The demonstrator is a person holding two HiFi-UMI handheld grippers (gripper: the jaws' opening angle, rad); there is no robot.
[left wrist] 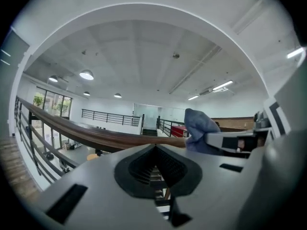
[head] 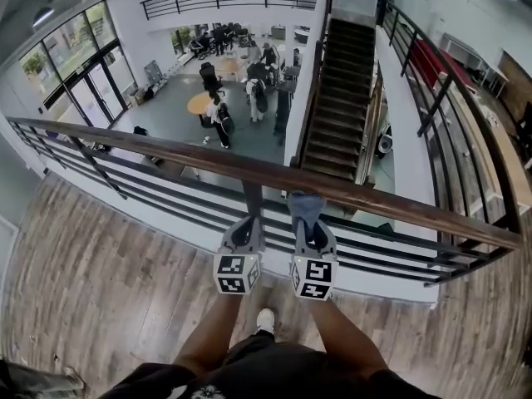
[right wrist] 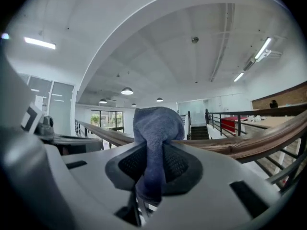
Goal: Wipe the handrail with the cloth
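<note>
The blue cloth sits bunched against the near side of the wooden handrail. The right gripper has its jaws closed on the cloth's lower part. This pinch shows only in the right gripper view, while the head view shows just the cloth touching the handrail. The left gripper is just beside it, under the handrail at a dark post, with its jaws together and nothing between them. Beyond the handrail, far below, are people and a staircase.
</note>
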